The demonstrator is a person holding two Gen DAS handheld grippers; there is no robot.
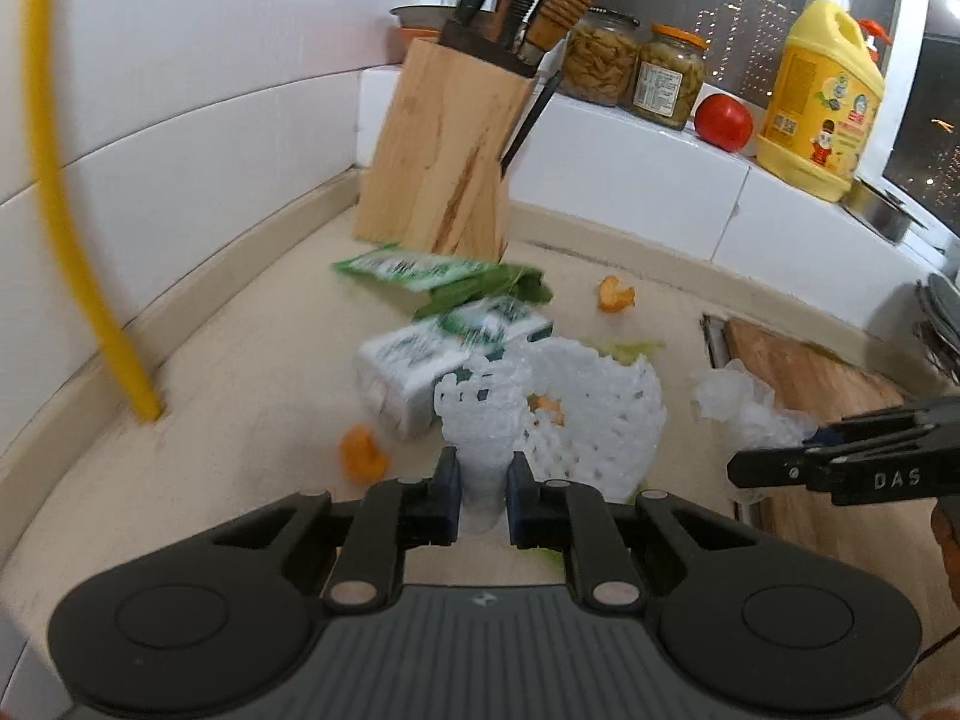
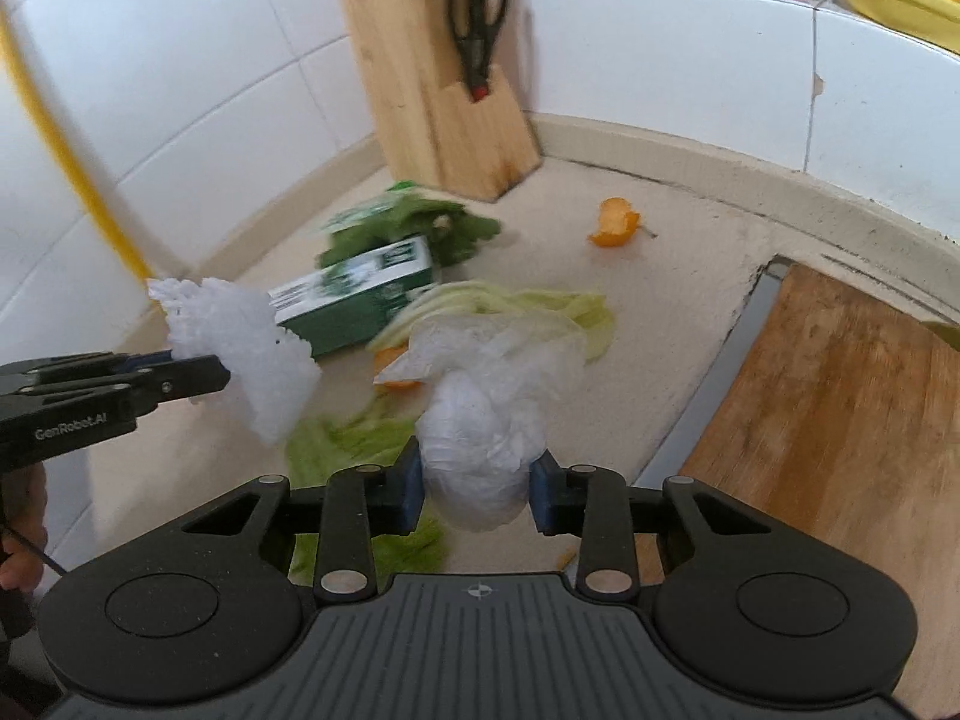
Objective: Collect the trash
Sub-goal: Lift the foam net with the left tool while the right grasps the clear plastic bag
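My left gripper (image 1: pixel 483 495) is shut on a white foam fruit net (image 1: pixel 564 414) and holds it above the counter; the net also shows in the right wrist view (image 2: pixel 252 348). My right gripper (image 2: pixel 477 489) is shut on a crumpled white plastic bag (image 2: pixel 480 420), seen from the left wrist view (image 1: pixel 744 405) too. On the counter lie a green and white carton (image 2: pixel 354 297), a green wrapper (image 1: pixel 408 267), leafy greens (image 2: pixel 420 222), pale lettuce leaves (image 2: pixel 540 306) and orange peel pieces (image 2: pixel 613 222) (image 1: pixel 362 455).
A wooden knife block (image 1: pixel 444 150) stands in the back corner. A wooden cutting board (image 2: pixel 840 396) lies at the right. Jars (image 1: pixel 666 75), a tomato (image 1: pixel 723 120) and a yellow detergent jug (image 1: pixel 822 102) stand on the white ledge. A yellow hose (image 1: pixel 66 210) runs down the left wall.
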